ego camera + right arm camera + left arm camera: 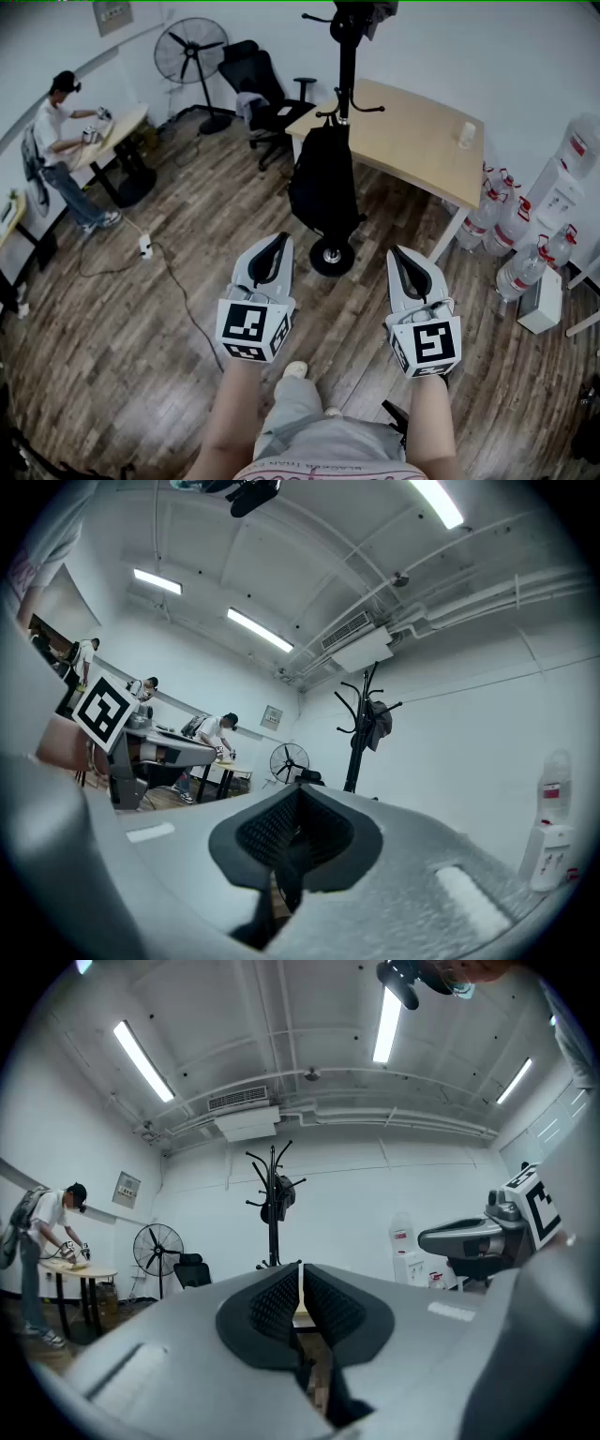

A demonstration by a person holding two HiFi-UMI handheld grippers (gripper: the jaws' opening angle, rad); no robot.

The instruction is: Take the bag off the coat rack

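Head view looks steeply down, gripper views roughly level from afar; all share the coat rack (347, 66).

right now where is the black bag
In the head view the black bag hangs on the coat rack at upper centre, just left of the wooden table and right of the office chair.

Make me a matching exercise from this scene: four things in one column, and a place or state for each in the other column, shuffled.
Things:
1. bag
2. fan
3. water bottles
4. left gripper

Places or states:
A. fingers shut, holding nothing
B. on the floor, far right
C. hanging on the coat rack
D. standing beside the office chair

Pairs: 1-C, 2-D, 3-B, 4-A
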